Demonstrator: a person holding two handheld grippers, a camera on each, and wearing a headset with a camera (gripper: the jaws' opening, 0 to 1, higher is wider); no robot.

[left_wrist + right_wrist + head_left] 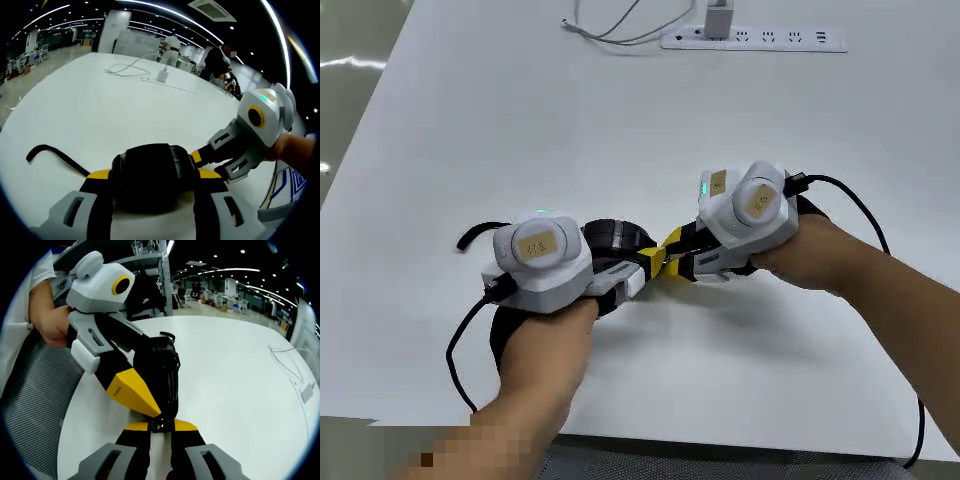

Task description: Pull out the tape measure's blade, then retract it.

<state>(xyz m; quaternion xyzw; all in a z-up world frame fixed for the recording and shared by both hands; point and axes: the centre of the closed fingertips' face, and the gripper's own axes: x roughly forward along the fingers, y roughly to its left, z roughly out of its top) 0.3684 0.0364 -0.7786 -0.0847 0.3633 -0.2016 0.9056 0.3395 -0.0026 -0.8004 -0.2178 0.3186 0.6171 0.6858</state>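
A black tape measure (612, 238) sits on the white table (520, 120), a black wrist strap (473, 235) trailing to its left. My left gripper (625, 265) is shut on its case (152, 177), which fills the gap between the yellow-tipped jaws. From the right, my right gripper (672, 255) meets it nose to nose. Its jaws (161, 426) are shut on the small black blade tip (160, 424) right at the case (162, 367). Hardly any blade shows between tip and case.
A white power strip (760, 39) with a plugged-in charger (717, 18) and a cable (610, 30) lies at the table's far edge. The near table edge (650, 440) runs just below my hands. People stand far off (216, 60).
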